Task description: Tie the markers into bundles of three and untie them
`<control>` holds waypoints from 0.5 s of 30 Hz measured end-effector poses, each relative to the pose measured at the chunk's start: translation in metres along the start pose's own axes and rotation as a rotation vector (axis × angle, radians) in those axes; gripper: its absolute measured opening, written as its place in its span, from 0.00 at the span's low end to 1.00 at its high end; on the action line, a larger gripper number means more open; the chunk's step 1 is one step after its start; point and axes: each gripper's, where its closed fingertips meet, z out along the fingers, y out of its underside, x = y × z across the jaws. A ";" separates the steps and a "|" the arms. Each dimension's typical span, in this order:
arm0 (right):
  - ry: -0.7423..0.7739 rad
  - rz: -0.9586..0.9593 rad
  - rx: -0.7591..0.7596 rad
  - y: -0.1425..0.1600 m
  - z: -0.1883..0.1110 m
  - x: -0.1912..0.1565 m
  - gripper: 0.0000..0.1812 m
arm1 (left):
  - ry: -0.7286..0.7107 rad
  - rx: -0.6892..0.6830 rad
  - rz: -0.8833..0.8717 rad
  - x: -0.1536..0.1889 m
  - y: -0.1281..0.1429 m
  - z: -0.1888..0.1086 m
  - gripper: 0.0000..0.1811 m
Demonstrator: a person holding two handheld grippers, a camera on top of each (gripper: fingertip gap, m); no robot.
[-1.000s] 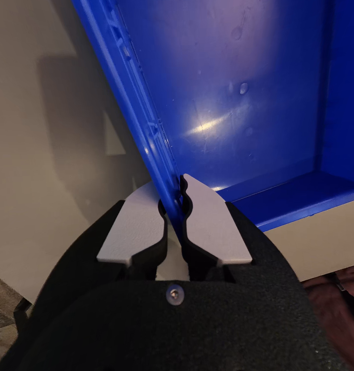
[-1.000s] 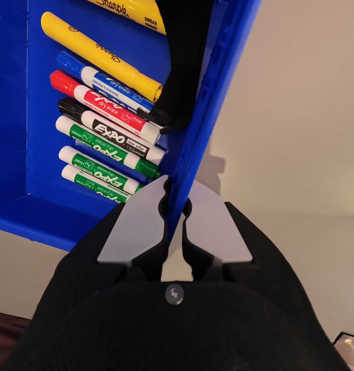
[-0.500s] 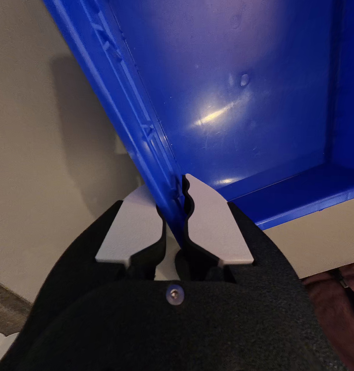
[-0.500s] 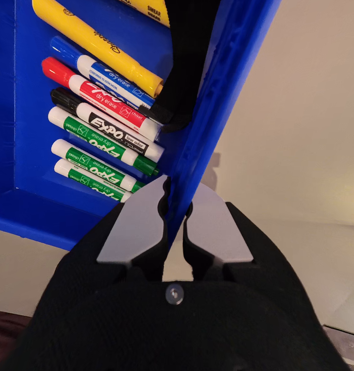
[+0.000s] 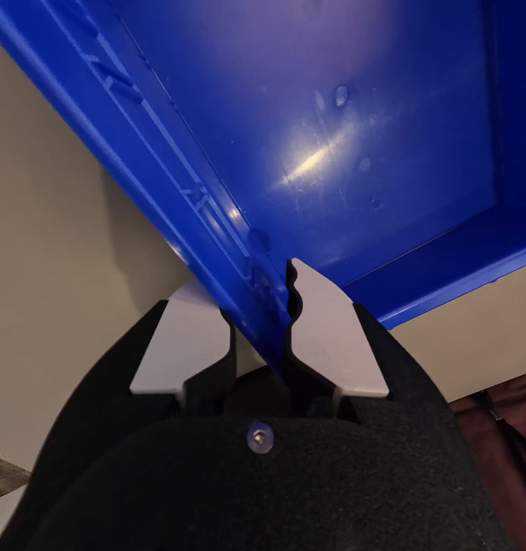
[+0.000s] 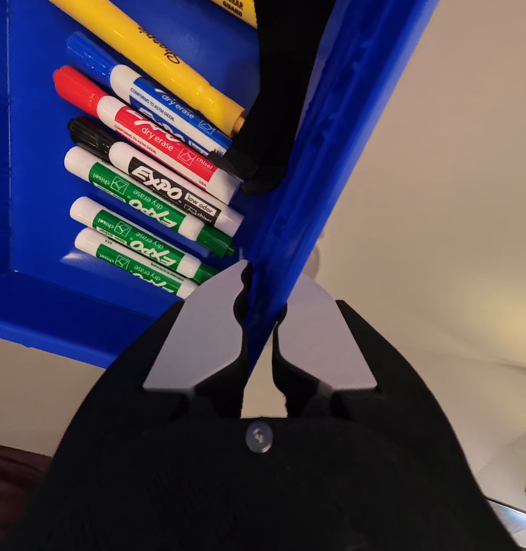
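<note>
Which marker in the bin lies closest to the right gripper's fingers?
The lowest green marker: its capped end disappears behind the right gripper's inner finger, below two other green ones.

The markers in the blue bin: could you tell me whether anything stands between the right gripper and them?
Yes. The right gripper is shut on the blue bin wall, one finger inside. The markers lie past that finger, and a black strap lies over their near ends along the wall.

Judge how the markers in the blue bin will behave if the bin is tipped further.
The markers are round and loose, lying side by side, so they would probably roll or slide. They already crowd the bin wall that the right gripper holds, likely settling there.
</note>
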 end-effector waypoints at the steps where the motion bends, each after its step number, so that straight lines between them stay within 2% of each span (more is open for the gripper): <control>1: -0.005 -0.005 -0.004 -0.001 0.000 -0.004 0.07 | -0.004 -0.001 0.012 0.005 -0.001 0.001 0.19; 7: -0.041 0.016 -0.055 0.000 0.001 -0.028 0.09 | -0.085 -0.021 0.083 0.019 -0.005 0.004 0.26; 9: -0.015 0.032 -0.045 -0.004 0.003 -0.025 0.13 | -0.117 -0.025 0.101 0.018 -0.005 0.005 0.27; 12: 0.011 0.066 -0.002 -0.017 0.007 -0.021 0.18 | -0.082 -0.010 0.093 0.022 -0.007 0.005 0.25; 15: 0.029 0.068 -0.006 -0.018 0.009 -0.017 0.12 | -0.014 0.004 0.099 0.026 -0.008 0.003 0.26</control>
